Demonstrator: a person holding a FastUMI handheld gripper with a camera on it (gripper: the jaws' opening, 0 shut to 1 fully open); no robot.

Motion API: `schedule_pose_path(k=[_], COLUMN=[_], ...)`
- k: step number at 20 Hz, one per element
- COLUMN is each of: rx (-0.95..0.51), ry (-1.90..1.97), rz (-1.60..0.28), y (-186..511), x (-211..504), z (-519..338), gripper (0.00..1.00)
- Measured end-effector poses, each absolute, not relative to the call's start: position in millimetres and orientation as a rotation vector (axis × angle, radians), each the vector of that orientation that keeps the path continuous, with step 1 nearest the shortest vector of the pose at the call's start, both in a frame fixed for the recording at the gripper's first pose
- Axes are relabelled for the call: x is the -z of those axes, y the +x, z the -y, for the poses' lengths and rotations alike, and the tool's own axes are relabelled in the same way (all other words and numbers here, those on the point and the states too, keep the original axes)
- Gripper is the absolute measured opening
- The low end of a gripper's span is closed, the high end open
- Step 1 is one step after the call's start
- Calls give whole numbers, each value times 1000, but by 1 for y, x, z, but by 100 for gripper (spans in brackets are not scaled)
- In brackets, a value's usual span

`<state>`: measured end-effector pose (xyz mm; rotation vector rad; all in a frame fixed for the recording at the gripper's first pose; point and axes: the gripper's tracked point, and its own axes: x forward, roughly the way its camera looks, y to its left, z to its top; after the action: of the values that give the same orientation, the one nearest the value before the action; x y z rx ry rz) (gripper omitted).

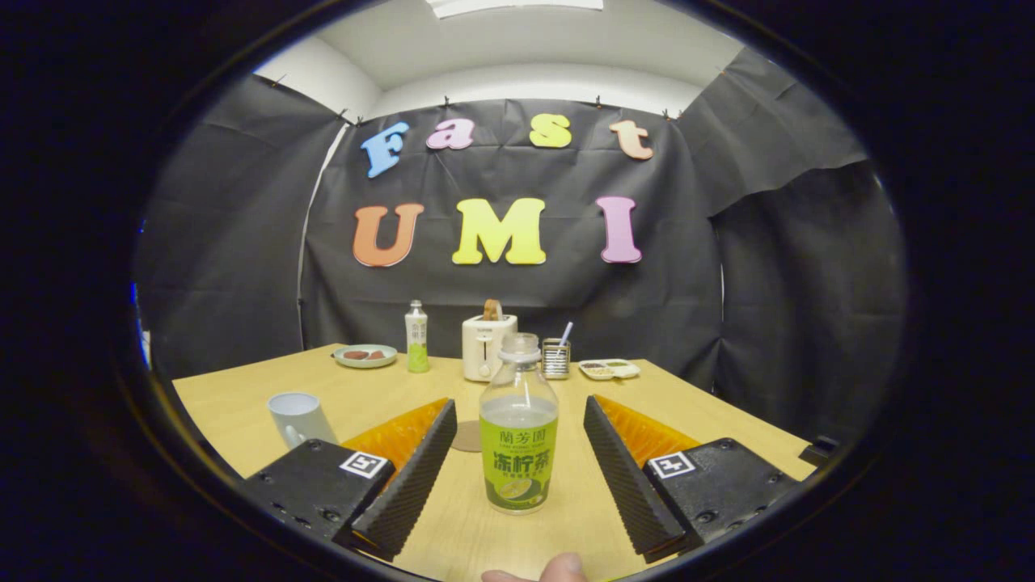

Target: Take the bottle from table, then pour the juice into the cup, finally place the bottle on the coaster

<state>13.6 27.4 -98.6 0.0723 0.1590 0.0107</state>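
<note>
A clear juice bottle with a green label and a pale cap stands upright on the wooden table, between my two fingers. The gripper is open, and each finger stands a little apart from the bottle's sides. A white cup sits left of the left finger. A round brown coaster lies flat just behind the bottle, partly hidden by the bottle and the left finger.
Along the table's far edge stand a plate with food, a second green-labelled bottle, a white toaster, a small metal holder and a shallow tray. A fingertip shows below the bottle.
</note>
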Motion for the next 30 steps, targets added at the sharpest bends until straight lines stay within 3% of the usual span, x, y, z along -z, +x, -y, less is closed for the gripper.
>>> schedule_pose_path(k=[9, 20, 23, 27, 30], rx=[-1, -34, -47, -74, -86], ry=[102, 134, 141, 173, 188], rz=[-275, -330, -330, -340, -357], y=[39, 64, 68, 72, 73], x=[150, 165, 162, 159, 154], z=[-29, -35, -37, -37, -33], gripper=[100, 100, 96, 83, 80])
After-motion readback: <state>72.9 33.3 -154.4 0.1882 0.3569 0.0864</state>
